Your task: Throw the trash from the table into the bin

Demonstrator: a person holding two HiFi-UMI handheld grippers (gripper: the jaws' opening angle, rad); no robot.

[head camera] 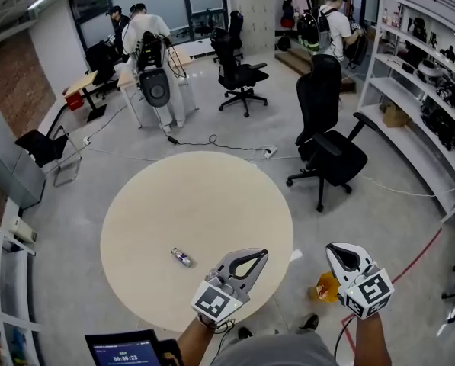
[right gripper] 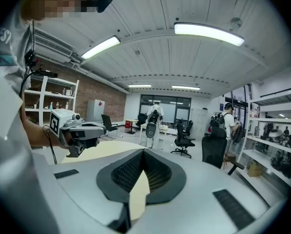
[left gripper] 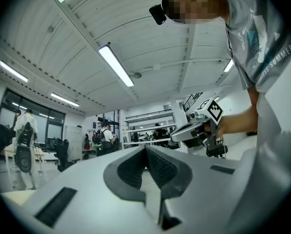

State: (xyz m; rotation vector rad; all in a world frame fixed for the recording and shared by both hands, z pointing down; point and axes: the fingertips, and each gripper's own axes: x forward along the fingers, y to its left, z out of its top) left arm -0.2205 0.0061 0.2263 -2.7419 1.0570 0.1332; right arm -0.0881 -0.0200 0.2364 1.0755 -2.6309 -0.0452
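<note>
Left hand-held gripper (head camera: 259, 255) and right hand-held gripper (head camera: 336, 251) both have their jaws pressed together with nothing between them. I hold them raised side by side in front of me, over the near edge of the desk (head camera: 158, 204).

The trash I can make out is a small can (head camera: 181, 257). It lies on its side near that same edge, just left of my left one and apart from it. Being nearer, the left seems the one to fetch it. Its jaws would have to part first, and a can lying like that may roll.

On the floor (head camera: 395, 227) between my hands sits an orange thing (head camera: 325, 287); I cannot tell whether it takes the trash. A black office chair (head camera: 326, 139) stands well apart.
</note>
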